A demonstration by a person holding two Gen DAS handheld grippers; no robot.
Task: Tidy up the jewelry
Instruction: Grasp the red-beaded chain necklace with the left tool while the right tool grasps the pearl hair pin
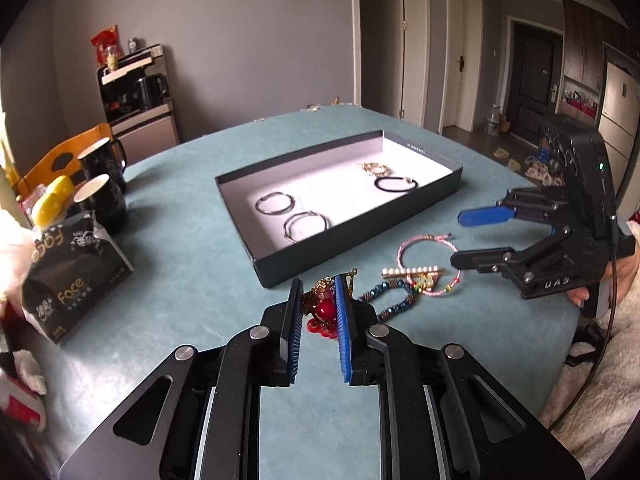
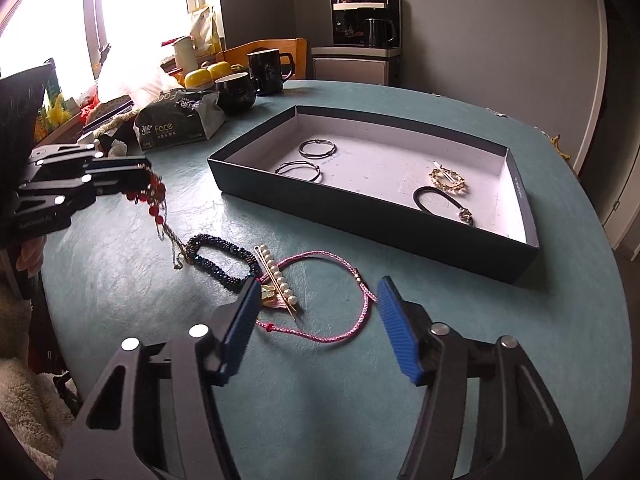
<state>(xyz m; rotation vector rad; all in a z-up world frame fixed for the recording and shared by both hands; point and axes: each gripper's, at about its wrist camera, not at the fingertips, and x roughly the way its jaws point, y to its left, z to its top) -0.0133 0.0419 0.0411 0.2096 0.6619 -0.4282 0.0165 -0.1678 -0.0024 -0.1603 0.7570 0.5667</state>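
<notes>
A red bead and gold chain necklace [image 1: 325, 307] is pinched between the blue pads of the left tool [image 1: 318, 304], whose jaws stand close together around it. From the right wrist view its red beads hang below that tool [image 2: 120, 178], lifted off the desk [image 2: 400, 360], while the chain end trails down to the surface beside a dark beaded bracelet [image 2: 224, 258].

Just beyond the bracelet lies a pearl hair clip [image 2: 277, 276], resting across a pink cord bracelet [image 2: 332, 308]; the three pieces touch or overlap one another on the teal desk. The right tool [image 2: 316, 320] hovers over the pink cord with its jaws spread wide and nothing between them.

Behind this loose pile sits a shallow dark box [image 2: 372, 216] with a pale floor. In it lie two metal bangles [image 2: 317, 148] near one end, and a gold ornament [image 2: 448, 179] and a black hair tie [image 2: 444, 200] near the other, the pairs well apart.

Farther off on the desk stand a pack of tissues [image 2: 176, 124] and two dark mugs [image 2: 236, 92], with a yellow container [image 2: 198, 77] close by. A wooden chair [image 2: 264, 49] stands at the desk's far side, and a drinks machine [image 2: 362, 20] stands against the grey wall.
</notes>
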